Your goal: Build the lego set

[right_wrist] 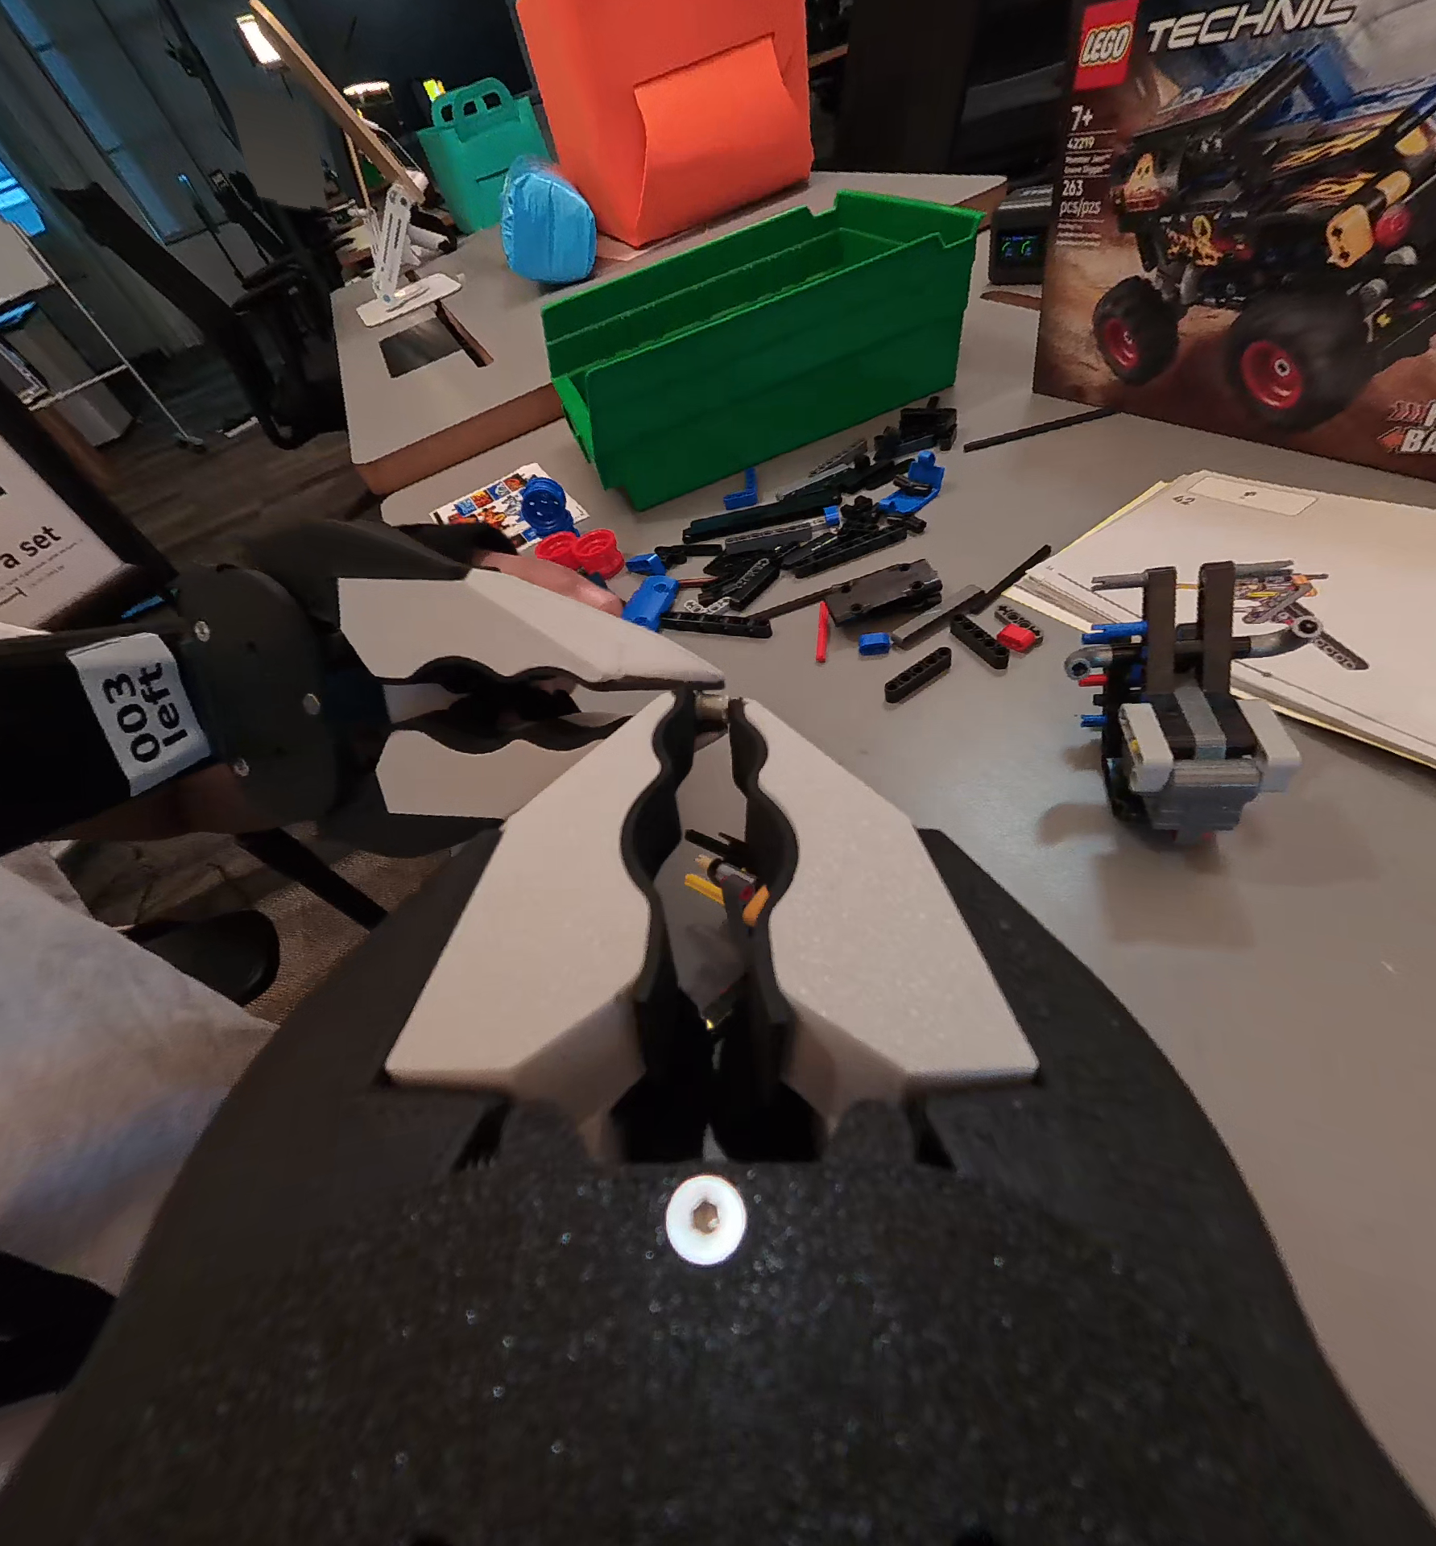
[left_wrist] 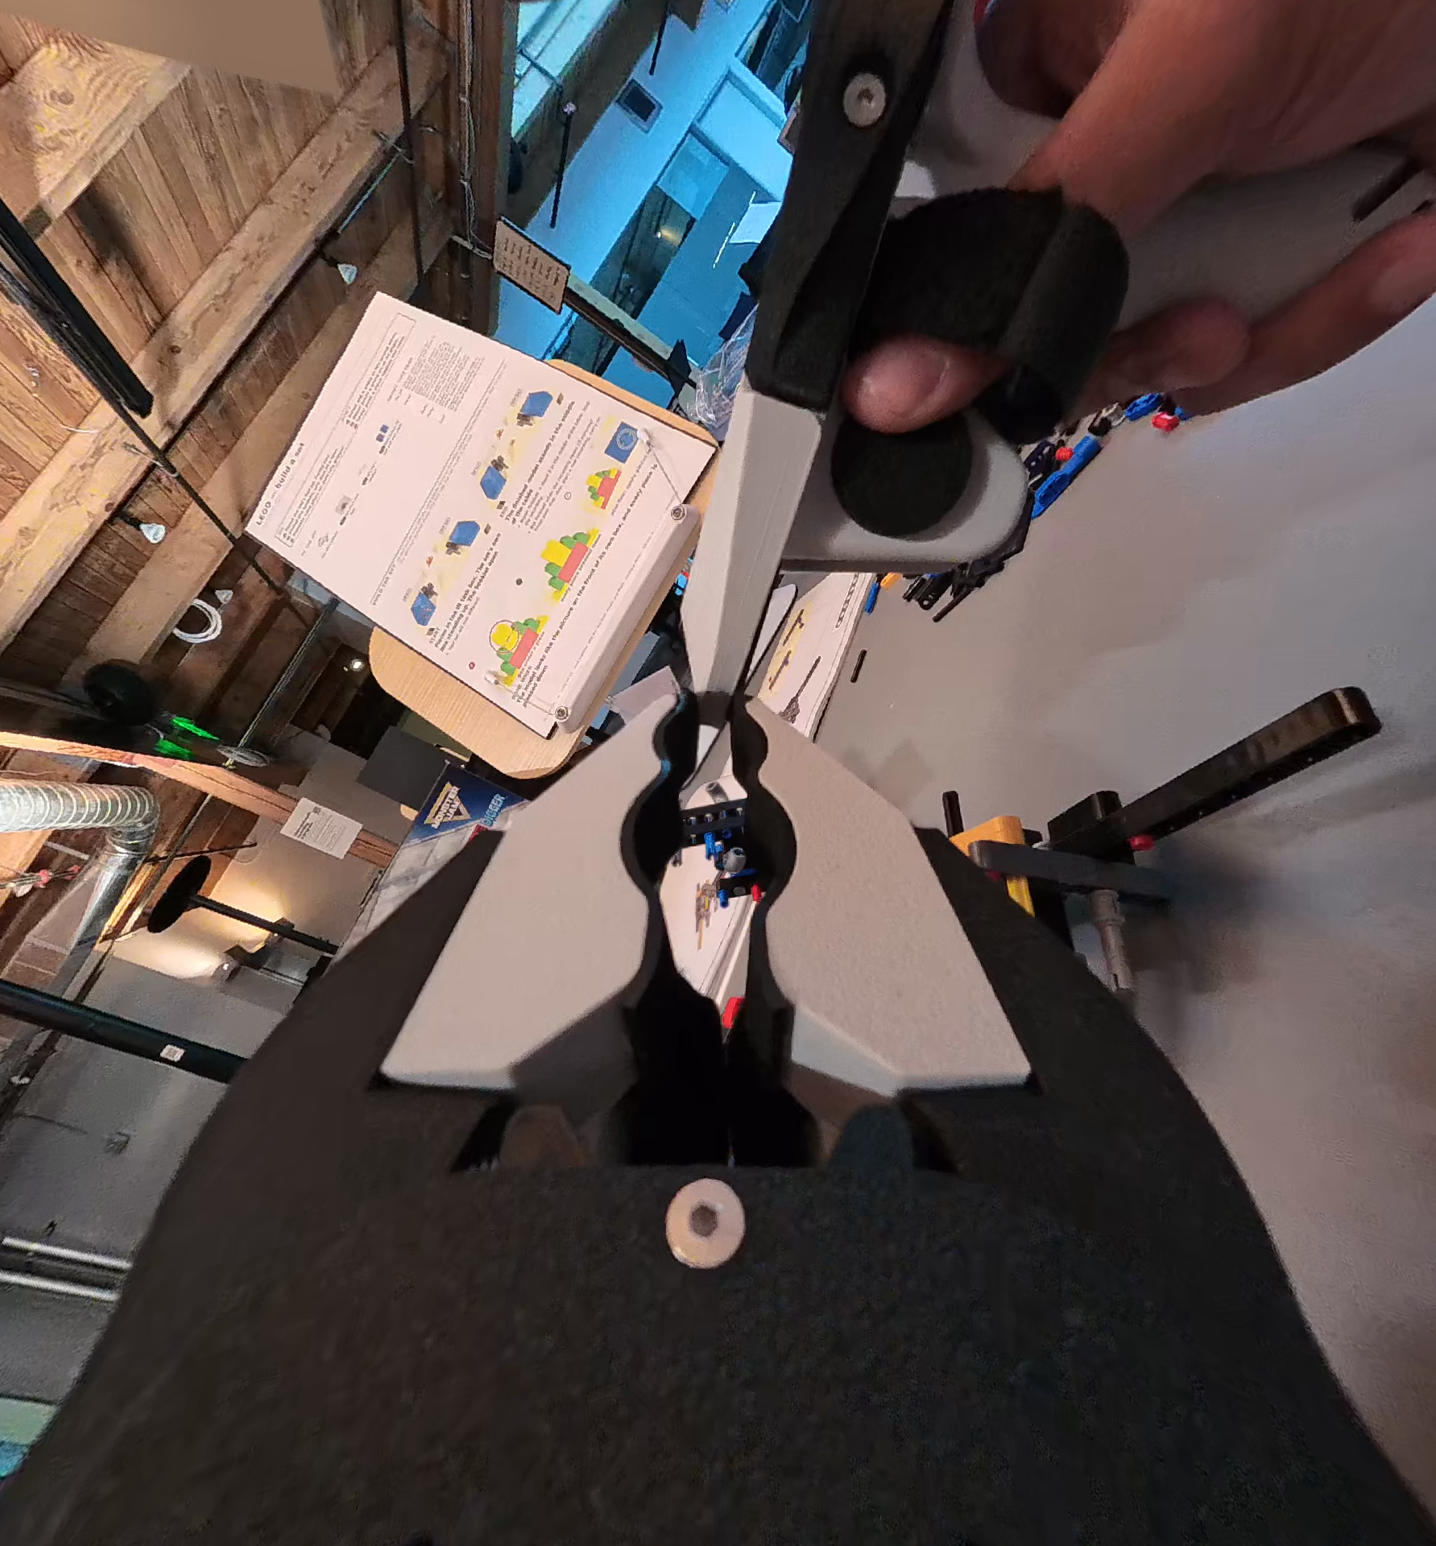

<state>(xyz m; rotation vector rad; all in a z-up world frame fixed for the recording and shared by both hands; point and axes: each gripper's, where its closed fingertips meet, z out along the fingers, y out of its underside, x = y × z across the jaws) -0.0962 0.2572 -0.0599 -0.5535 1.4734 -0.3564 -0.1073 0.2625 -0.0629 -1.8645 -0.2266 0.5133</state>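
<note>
Both hand-held grippers, left [right_wrist: 689, 682] and right [right_wrist: 707, 711], meet tip to tip, nipping one tiny grey pin [right_wrist: 710, 705]. The pin looks light, rigid and slippery; grip it across its barrel, well clear of the counter [right_wrist: 1199, 1046].

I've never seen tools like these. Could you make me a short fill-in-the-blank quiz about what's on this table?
1. The storage bin behind the loose pieces is coloured ____.
2. The half-built model stands partly on the open ____ booklet.
3. The left gripper and right gripper meet tip to tip around a small ____ part.
4. The two small wheel hubs near the sticker sheet are ____.

Missing words: green; instruction; grey; red
</note>
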